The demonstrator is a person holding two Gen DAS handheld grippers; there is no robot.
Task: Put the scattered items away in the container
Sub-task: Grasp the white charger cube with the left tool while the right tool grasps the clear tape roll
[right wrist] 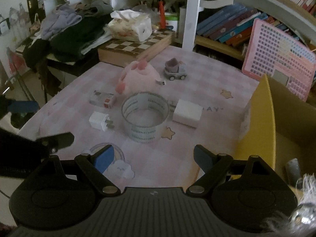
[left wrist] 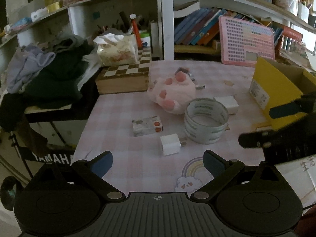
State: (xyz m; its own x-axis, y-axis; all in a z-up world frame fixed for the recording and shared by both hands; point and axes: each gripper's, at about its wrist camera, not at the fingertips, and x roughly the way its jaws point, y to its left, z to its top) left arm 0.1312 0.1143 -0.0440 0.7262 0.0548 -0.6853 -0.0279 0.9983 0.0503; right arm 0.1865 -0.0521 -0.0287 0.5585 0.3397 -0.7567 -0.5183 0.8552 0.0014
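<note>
both my grippers, left (left wrist: 158, 163) & right (right wrist: 154, 158), spread empty, hang over scattered bits w/ tape roll (right wrist: 145, 116) just ahead, yellow box (right wrist: 276, 130) right for drop-off.

A dim room is shown. A table (left wrist: 122, 106) is covered in pink checked cloth. Behind it, white shelves (left wrist: 166, 19) are packed with books (left wrist: 199, 27). Clothes (left wrist: 49, 69) are heaped at the left, beside a chessboard (left wrist: 126, 73).
</note>
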